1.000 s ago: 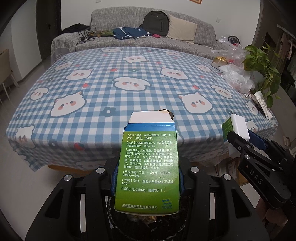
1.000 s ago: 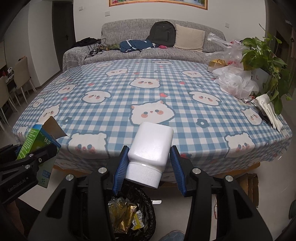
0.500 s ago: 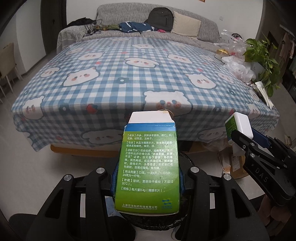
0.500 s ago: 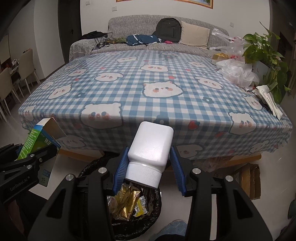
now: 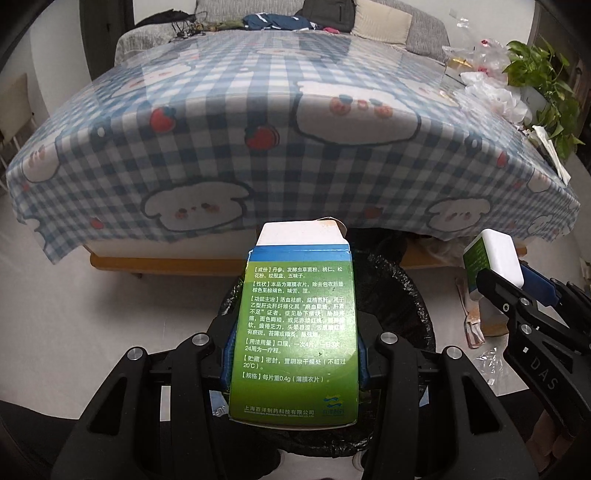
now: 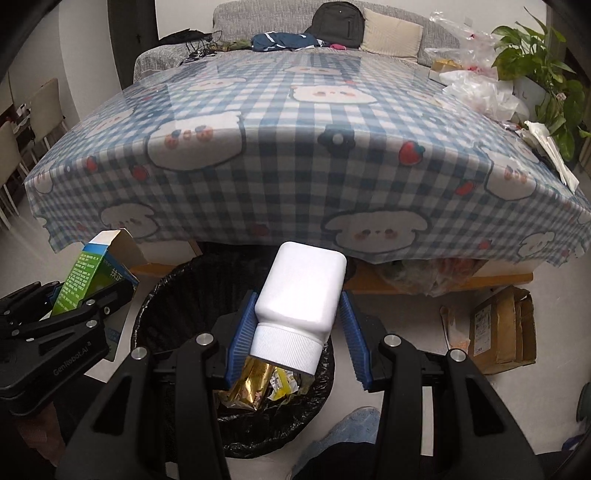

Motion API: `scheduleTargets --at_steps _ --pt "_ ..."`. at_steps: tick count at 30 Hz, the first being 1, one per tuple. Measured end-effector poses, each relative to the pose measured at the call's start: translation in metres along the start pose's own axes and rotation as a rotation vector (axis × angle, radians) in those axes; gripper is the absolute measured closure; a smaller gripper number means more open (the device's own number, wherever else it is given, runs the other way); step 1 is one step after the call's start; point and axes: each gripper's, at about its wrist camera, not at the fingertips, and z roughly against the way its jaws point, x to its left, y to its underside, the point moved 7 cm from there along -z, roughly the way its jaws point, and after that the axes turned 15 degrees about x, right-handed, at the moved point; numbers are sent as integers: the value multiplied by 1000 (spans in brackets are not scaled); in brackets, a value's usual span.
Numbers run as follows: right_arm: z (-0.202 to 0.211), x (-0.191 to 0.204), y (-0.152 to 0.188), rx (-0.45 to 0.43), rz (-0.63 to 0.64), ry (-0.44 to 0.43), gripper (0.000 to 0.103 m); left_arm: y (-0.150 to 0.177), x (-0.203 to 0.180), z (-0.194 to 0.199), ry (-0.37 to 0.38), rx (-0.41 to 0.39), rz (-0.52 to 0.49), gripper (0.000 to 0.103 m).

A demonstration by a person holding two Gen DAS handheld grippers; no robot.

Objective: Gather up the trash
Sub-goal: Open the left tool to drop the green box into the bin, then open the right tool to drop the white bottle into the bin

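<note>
My left gripper (image 5: 293,354) is shut on a green medicine box (image 5: 295,325) with its top flap open, held over a black-lined trash bin (image 5: 413,295) on the floor. My right gripper (image 6: 297,328) is shut on a white plastic bottle (image 6: 304,288), cap toward the camera, above the same bin (image 6: 162,314). Gold and yellow wrappers (image 6: 255,376) lie inside the bin. In the right wrist view the left gripper (image 6: 74,306) holds the box (image 6: 92,273) at the bin's left rim. The bottle (image 5: 495,258) in the right gripper (image 5: 517,295) shows at the right of the left wrist view.
A table under a blue checked bear-print cloth (image 6: 295,147) overhangs just behind the bin. A cardboard box (image 6: 502,328) sits on the floor at right. White plastic bags (image 6: 484,88) and a plant (image 6: 535,70) stand on the table's right end. A sofa (image 6: 295,26) lies beyond. A shoe (image 6: 351,424) is by the bin.
Both grippers have sunk below the table edge and come over the bin, still holding the box and the bottle. The bin's opening and wrappers now show more fully.
</note>
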Motion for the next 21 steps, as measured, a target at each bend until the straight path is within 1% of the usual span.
scheduleTargets --at_steps 3,7,12,15,17,18,21 --pt "-14 -2 6 28 -11 -6 59 2 -3 -12 18 18 10 58" --pt "-24 -9 11 45 -27 -2 59 2 -11 -21 16 27 -3 58" --pt "-28 -24 16 51 -55 4 59 2 -25 -26 32 23 -28 57" --pt "-28 -32 17 53 -73 2 59 1 -30 -26 32 17 -36 55" --pt "-29 -34 18 54 -76 2 59 1 -31 -27 16 15 -47 47" --pt "-29 -35 18 54 -76 1 59 1 -30 -27 9 15 -49 39" --pt "-30 -33 18 57 -71 -2 59 1 -24 -28 0 21 -49 34"
